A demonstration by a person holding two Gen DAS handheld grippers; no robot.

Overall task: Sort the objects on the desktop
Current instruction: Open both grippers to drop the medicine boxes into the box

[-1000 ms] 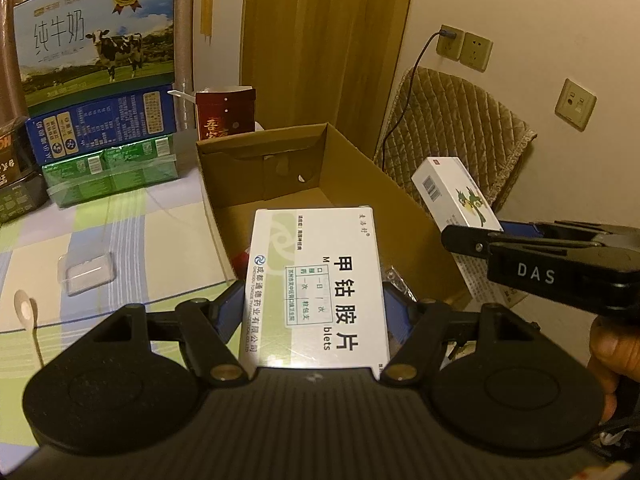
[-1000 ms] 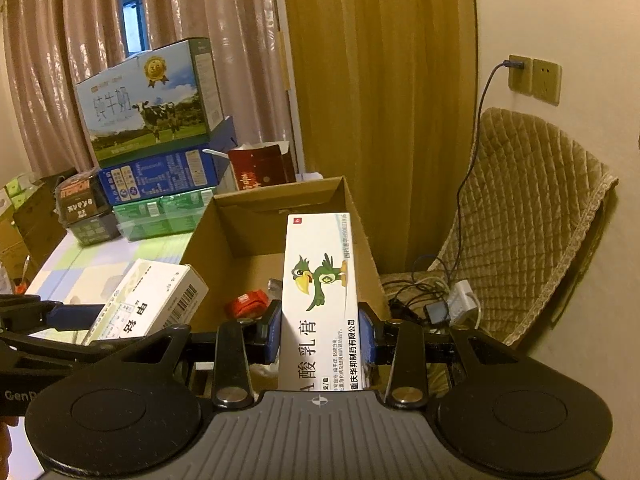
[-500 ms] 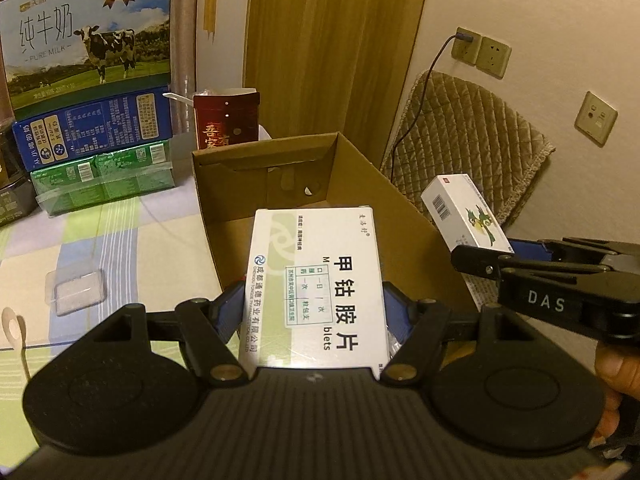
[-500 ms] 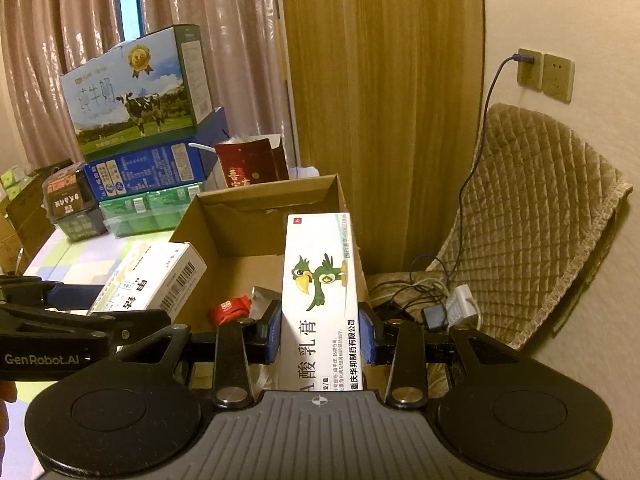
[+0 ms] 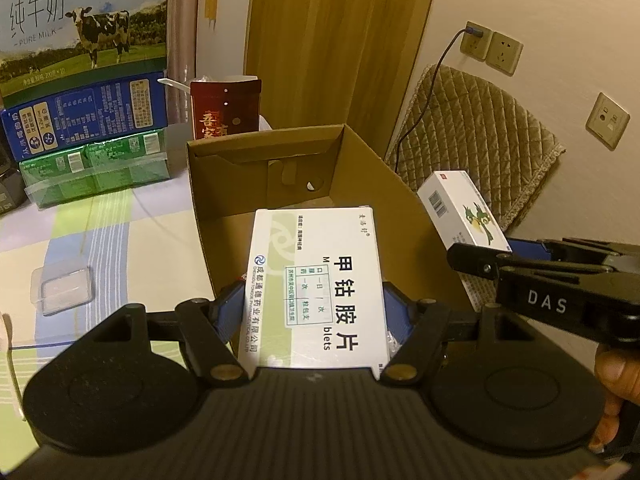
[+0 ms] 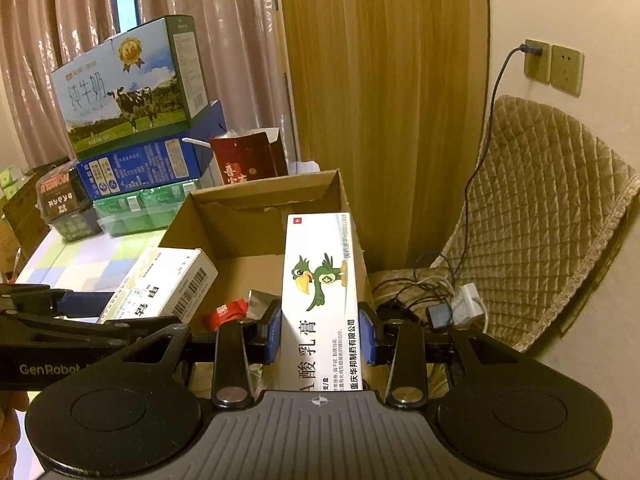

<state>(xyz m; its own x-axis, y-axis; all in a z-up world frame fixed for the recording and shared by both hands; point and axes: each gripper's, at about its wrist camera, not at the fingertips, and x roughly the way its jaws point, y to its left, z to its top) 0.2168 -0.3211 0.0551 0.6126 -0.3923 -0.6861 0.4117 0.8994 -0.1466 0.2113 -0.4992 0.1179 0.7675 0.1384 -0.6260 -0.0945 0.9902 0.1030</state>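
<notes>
While both tongs are clamped on medicine boxes over the open cardboard box (image 5: 360,184), a fair bit stays hidden. Left tongs (image 5: 316,312) grip a white tablet box (image 5: 316,280) by its long sides; its near end is cut off by the gripper body, and it blocks most of the carton floor in that view. Right tongs (image 6: 320,332) pinch a narrow ointment box (image 6: 320,292) with a green parrot on it, near end likewise swallowed by the gripper body. From the right wrist you can see a red wrapper (image 6: 226,312) and something silvery just beside it down in the carton, too small to make out properly. Far left on the surface (image 5: 132,248) sits a stack: milk carton (image 5: 80,20) on top (cropped at the frame edge), blue and green packs under it, with a dark red box (image 5: 226,108) just behind the carton's far wall. A clear plastic tray (image 5: 62,290) lies on the left. A hand (image 5: 616,380) peeks in at the right edge, mostly out of frame.
</notes>
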